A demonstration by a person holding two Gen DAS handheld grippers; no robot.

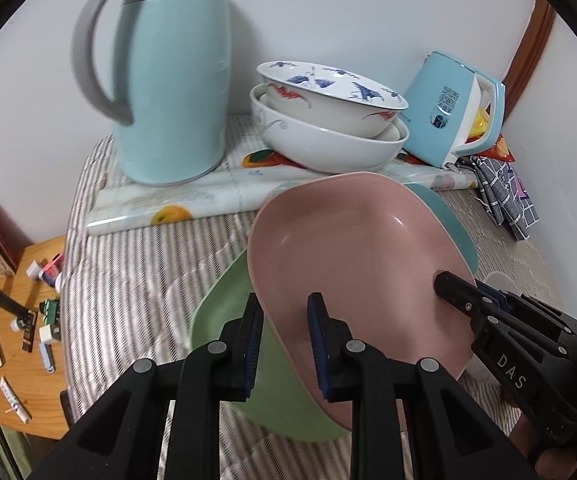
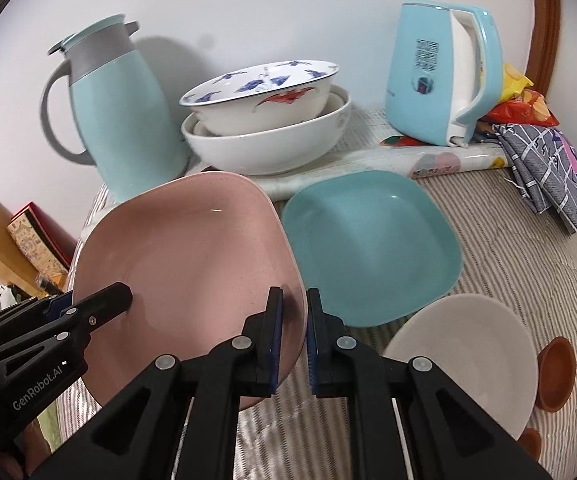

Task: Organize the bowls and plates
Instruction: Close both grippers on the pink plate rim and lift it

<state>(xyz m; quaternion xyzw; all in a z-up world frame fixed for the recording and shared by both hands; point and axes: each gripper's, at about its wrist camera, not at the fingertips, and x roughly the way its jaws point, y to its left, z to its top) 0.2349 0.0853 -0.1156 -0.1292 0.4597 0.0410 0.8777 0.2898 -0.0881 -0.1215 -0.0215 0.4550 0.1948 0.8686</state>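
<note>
Already the big bowls [image 2: 264, 136] are being kept stacked by the wall, while the pink plate [image 2: 192, 256] is being held up over the green plate [image 1: 224, 312] by the left gripper [image 1: 284, 344] and right gripper [image 2: 293, 340], both clamped on its rim, and the blue plate [image 2: 372, 248] and white bowl [image 2: 468, 352] are being left loose

Beyond the left gripper's jaws, the pink plate [image 1: 352, 248] hides most of the teal plate [image 1: 452, 224] and part of the green plate [image 1: 224, 320]. Right of the right gripper's jaws, the brown cup [image 2: 556, 380] sits half behind the white bowl [image 2: 468, 352]. The thermos [image 1: 168, 92] top is cut off.
</note>
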